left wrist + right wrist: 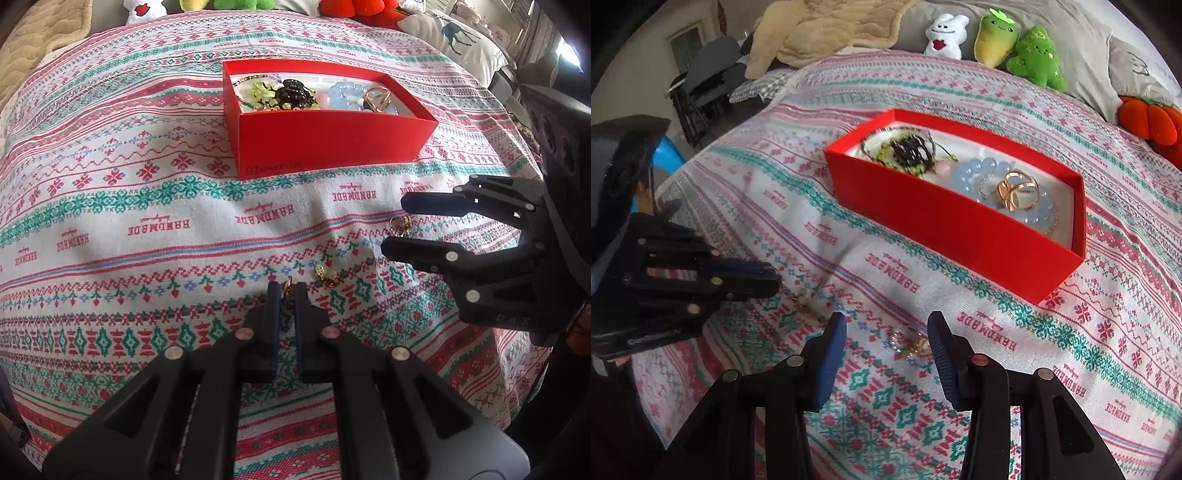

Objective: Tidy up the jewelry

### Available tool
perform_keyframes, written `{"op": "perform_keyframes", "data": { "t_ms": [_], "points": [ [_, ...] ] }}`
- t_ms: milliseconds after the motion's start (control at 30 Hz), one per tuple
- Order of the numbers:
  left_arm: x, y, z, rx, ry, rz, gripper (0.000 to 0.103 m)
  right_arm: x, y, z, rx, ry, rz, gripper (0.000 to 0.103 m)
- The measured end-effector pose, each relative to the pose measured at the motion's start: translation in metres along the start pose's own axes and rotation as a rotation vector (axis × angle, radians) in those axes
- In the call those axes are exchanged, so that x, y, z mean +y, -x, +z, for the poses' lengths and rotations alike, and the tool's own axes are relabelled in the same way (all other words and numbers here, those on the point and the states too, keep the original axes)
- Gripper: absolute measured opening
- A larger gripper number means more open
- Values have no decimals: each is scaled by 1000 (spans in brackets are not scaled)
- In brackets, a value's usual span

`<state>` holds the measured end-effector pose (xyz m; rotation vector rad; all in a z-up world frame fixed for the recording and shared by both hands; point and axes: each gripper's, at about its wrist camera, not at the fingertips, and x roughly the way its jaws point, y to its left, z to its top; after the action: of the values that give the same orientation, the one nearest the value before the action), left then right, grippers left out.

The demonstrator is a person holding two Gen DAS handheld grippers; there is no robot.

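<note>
Gold earring (288, 287), seemingly pinched by left tool (287, 291), red cardboard box (332, 144)

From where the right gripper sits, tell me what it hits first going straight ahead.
The open right gripper points at a small gold earring lying on the patterned cloth between its fingertips; it likely meets that first. The red cardboard box lies beyond; depth is unclear.

Patterned bedspread (1071, 332): red box (960, 236), perhaps earrings (916, 347).
</note>
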<state>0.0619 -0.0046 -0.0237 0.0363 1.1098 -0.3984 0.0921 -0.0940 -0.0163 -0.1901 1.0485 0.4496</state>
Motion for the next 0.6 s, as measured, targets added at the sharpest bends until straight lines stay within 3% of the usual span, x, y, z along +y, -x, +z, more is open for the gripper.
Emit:
{"op": "perform_keyframes", "data": {
  "t_ms": [167, 400, 600],
  "points": [
    [0, 0, 0, 0, 1, 0, 8, -1, -7, -2, 24, 42, -19, 40],
    [0, 0, 0, -1, 0, 0, 8, -2, -13, -2, 44, 77, -20, 17],
    [1, 1, 1, -6, 3, 4, 8, 1, -12, 3, 35, 90, -22, 11]
  ]
}}
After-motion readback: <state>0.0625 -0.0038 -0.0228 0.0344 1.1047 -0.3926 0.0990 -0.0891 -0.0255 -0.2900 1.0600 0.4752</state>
